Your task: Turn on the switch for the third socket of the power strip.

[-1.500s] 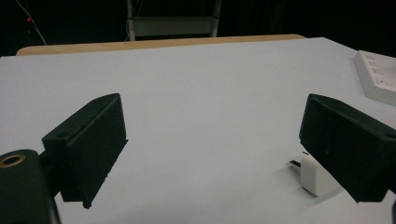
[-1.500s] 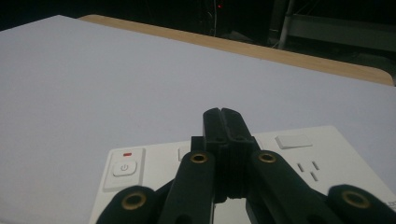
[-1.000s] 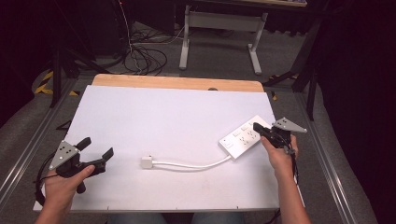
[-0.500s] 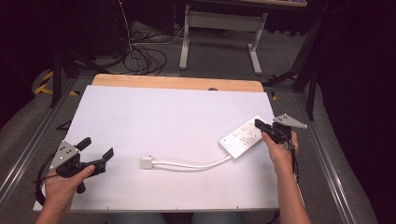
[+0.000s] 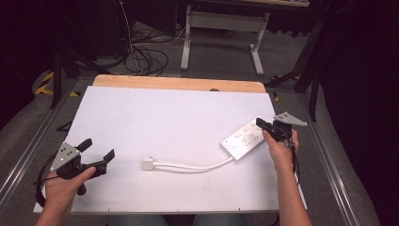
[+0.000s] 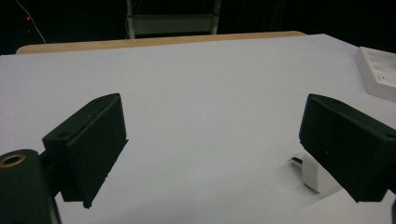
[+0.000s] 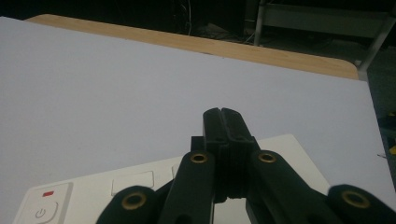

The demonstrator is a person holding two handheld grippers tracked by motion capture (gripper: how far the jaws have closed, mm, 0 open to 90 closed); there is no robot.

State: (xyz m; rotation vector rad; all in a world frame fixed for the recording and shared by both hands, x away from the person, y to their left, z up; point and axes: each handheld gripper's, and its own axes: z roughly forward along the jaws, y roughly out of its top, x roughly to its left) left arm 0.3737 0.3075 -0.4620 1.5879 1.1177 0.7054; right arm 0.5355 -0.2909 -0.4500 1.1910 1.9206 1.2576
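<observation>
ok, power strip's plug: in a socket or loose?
Loose. The plug lies on the white table, its cable curving back to the power strip.

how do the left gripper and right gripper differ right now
The left gripper has its jaws wide apart with nothing between them; the right gripper has its jaws shut together. The left gripper sits over bare table near the plug; the right gripper is over the white power strip. Both are black and hand-held.

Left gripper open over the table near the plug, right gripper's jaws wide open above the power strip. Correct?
Not quite. The right gripper has its jaws shut, pressed together with nothing between them, as the right gripper view shows. The rest holds: it sits above the power strip, and the left gripper is open near the plug.
</observation>
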